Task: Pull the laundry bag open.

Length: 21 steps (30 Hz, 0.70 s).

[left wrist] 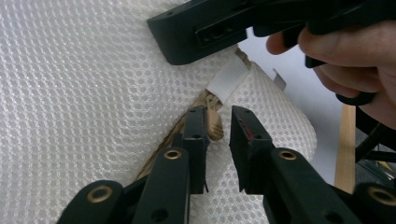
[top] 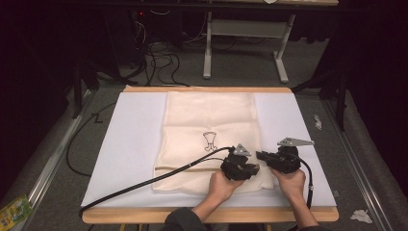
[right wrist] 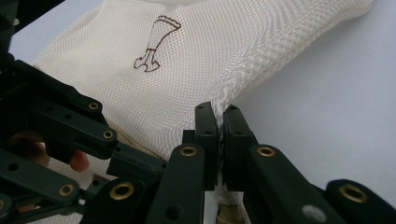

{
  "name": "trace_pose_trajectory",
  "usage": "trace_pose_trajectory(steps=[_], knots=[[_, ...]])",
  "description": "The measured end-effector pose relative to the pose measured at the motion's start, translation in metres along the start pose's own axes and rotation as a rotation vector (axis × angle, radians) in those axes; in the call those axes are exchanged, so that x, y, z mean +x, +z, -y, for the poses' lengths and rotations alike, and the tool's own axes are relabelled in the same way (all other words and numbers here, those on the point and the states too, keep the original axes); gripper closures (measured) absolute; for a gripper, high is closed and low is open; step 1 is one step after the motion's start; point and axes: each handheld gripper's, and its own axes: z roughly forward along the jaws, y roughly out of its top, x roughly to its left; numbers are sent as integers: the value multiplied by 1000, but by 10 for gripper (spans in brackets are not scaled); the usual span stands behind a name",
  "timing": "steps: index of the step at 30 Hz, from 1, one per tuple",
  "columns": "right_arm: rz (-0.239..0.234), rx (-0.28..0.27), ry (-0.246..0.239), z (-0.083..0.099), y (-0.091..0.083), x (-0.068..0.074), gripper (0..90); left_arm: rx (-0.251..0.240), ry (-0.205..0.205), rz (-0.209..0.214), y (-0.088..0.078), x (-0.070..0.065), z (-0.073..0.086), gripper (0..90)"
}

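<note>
Here the right gripper [right wrist: 219, 122] clamps the mesh bag [right wrist: 196, 65]'s edge; the left gripper [left wrist: 219, 128] gapes around its half-hidden zipper pull [left wrist: 215, 126].

My matt black plastic jaws meet an open-weave cream mesh bag [right wrist: 201, 70]; smooth white paper [top: 130, 144] covers the wooden worktop [top: 207, 214].

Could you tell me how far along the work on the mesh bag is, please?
Done: the right gripper is shut on the mesh bag's edge. In hand: the left gripper has its jaws around the tan zipper pull, not yet clamped. Left: gripping the pull and running the zipper.
</note>
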Motion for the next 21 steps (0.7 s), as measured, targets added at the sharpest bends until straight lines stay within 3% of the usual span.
trace_pose_trajectory(steps=[9, 16, 21], knots=[[-2, 1, -4, 0, 0, 0, 882, 9, -7, -11, 1, 0, -1, 857], [-2, 4, -15, -2, -1, -1, 882, 10, -1, -12, -2, 3, -5, 868], [13, 5, -30, -2, -2, 0, 882, 6, 38, -34, -6, -3, -4, 868]])
